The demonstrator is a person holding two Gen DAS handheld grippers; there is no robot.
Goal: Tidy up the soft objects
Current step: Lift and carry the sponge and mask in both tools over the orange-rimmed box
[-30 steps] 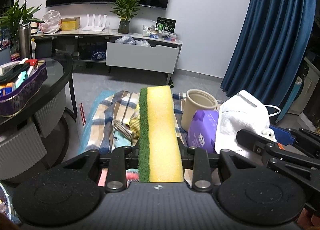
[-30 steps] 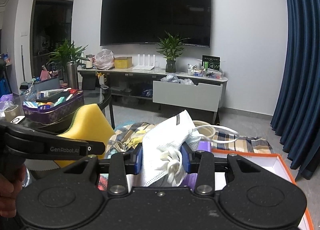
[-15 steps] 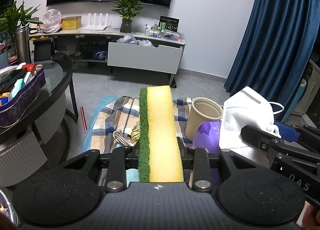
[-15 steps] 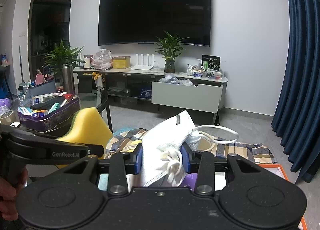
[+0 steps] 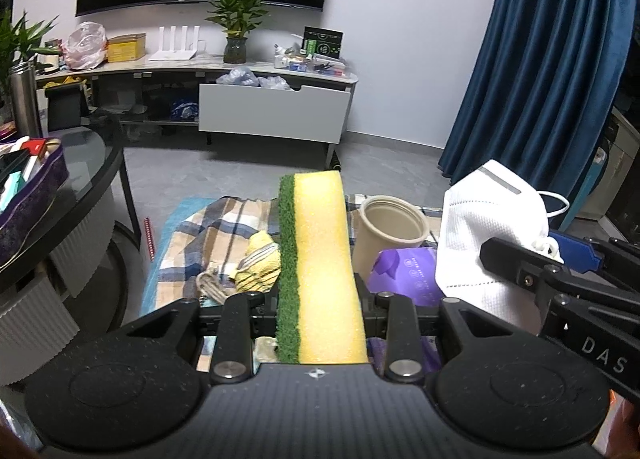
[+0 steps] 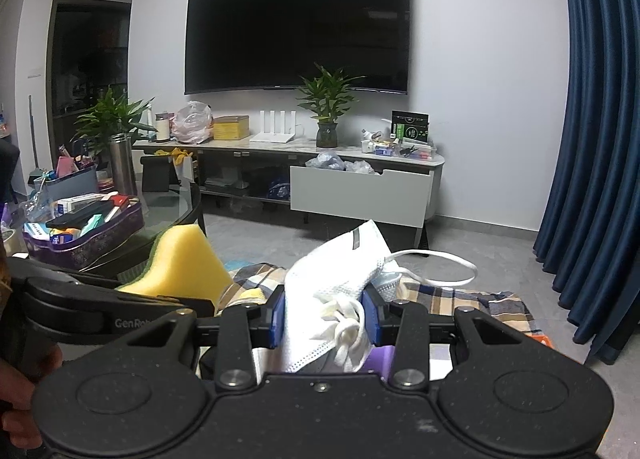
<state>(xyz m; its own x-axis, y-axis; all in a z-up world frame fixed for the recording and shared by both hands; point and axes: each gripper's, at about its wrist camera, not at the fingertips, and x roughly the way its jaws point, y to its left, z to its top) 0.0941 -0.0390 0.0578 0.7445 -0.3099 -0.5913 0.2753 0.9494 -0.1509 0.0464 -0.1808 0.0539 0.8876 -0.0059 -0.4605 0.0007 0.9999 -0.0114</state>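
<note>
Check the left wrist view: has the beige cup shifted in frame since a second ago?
Yes. The beige cup now sits lower against the TV cabinet, which has risen in frame, so the camera moved rather than the cup.

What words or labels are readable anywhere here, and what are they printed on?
"DAS": white letters on the black arm of the right gripper, cut off by the frame edge.
"GenRob": on the black side of the left gripper, the rest hidden.
Purple pack: printed marks, too small to read.
Green-and-black box on the TV console: too blurred to read.
</note>
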